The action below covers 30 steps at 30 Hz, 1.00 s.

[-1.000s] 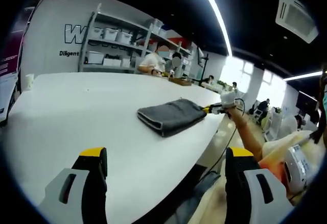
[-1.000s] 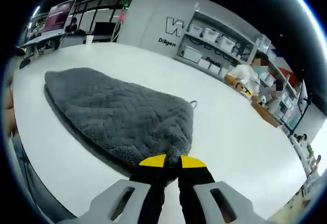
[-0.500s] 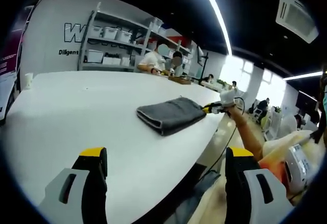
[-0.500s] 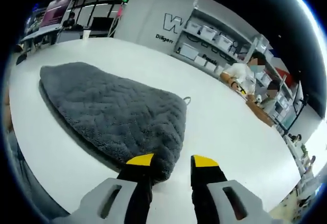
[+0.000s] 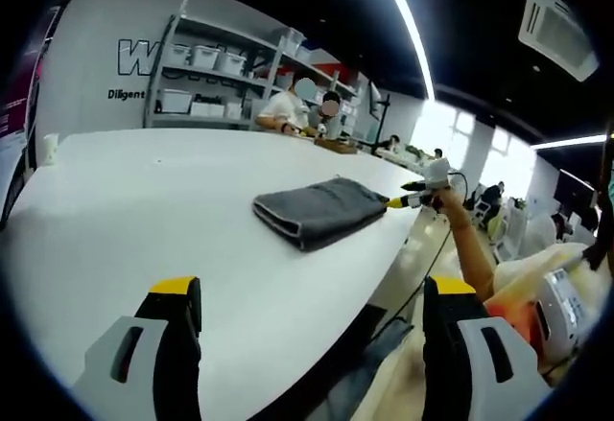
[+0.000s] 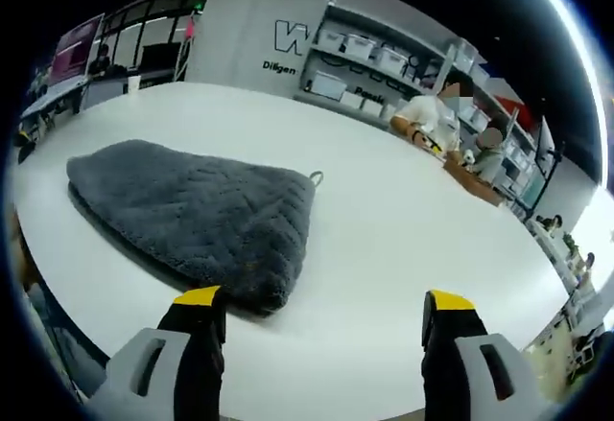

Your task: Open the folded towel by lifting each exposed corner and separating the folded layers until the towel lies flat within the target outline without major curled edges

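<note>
Both tools stand released: the left tool (image 5: 307, 296) waits far back, the right tool (image 6: 326, 311) hovers beside the still-folded towel (image 6: 192, 215) on the worktop (image 6: 403, 220); next, grasp a corner.

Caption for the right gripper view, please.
Open right gripper hovering near the corner of a folded grey towel on a white table.

The room was brightly and evenly lit. A long ceiling light strip (image 5: 403, 18) glared white against a dark ceiling, and the windows (image 5: 451, 138) beyond the surface (image 5: 144, 210) were blown out. The white surface reflected a soft sheen. The towel (image 6: 192, 215) cast a thin, soft shadow along its near edge. Straight lines bowed strongly toward each view's edges, and far shelves (image 6: 360, 66) looked slightly soft.
</note>
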### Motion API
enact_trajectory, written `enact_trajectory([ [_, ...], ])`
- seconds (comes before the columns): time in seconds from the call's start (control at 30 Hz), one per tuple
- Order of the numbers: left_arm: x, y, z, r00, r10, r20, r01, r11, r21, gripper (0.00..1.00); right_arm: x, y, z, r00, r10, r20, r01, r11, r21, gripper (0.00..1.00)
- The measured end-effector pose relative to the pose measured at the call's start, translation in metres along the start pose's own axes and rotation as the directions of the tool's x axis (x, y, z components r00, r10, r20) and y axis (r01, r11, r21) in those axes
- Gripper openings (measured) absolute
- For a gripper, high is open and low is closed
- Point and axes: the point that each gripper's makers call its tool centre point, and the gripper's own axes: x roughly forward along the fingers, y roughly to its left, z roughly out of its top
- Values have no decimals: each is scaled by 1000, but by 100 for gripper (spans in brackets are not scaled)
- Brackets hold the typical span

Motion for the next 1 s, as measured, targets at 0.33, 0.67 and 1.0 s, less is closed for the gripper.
enact_trajectory([
  [0.33, -1, 2, -2, 1000, 11, -1, -11, 1000, -4, 94, -8, 29, 7, 997, 74, -21, -75, 996, -39, 99],
  [0.67, 0, 7, -2, 1000, 18, -3, -18, 1000, -9, 94, -12, 43, 10, 992, 122, -22, -123, 990, -70, 99],
  [1.0, 8, 6, -6, 999, 19, -29, -19, 1000, -1, 94, -19, 42, 7, 989, 150, -15, -150, 987, -64, 99],
])
